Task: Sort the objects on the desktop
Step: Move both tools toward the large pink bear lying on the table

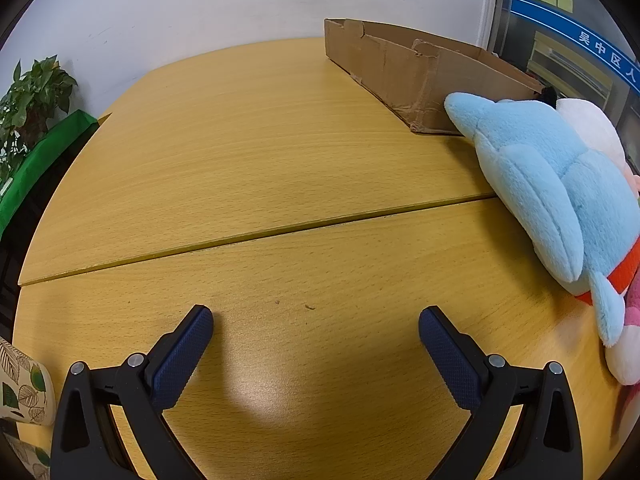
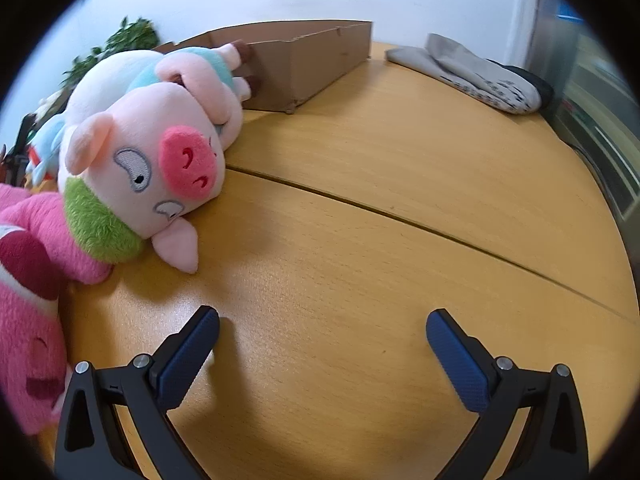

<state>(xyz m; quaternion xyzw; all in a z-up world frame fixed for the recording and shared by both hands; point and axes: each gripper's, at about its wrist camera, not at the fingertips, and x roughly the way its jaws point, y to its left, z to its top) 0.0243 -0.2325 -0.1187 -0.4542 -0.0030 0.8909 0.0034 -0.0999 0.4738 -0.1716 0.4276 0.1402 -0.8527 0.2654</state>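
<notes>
Your left gripper [image 1: 316, 318] hangs just above the wooden table [image 1: 260, 152] with its blue-padded fingers [image 1: 182, 360] spread wide and nothing between them; only bare wood and a patch of glare lie in the gap. Your right gripper [image 2: 322, 320] is likewise released, fingers [image 2: 460, 364] well apart over bare tabletop, grasping nothing. From the left wrist view, a light blue plush toy [image 1: 560, 188] lies at the right edge of the table, across the seam between the two tabletop panels, with an orange-red band near its lower end; one tip of it reaches the near corner of a shallow cardboard box [image 1: 404, 68] that stands toward the far edge by the wall. From the right wrist view, a pink pig plush [image 2: 160, 160] lies on its side to the left of your right gripper, snout turned toward the table centre, a green ruff at its neck, its hind feet next to the box wall. A bright pink plush [image 2: 28, 304] sits at the far left, touching the pig's ruff. Grey socks [image 2: 476, 74] lie at the far right edge of the table, well apart from the toys. A leaf-patterned paper cup [image 1: 24, 388] shows at the lower left of the left wrist view, and a potted plant [image 1: 32, 96] stands beyond the table's left side.
</notes>
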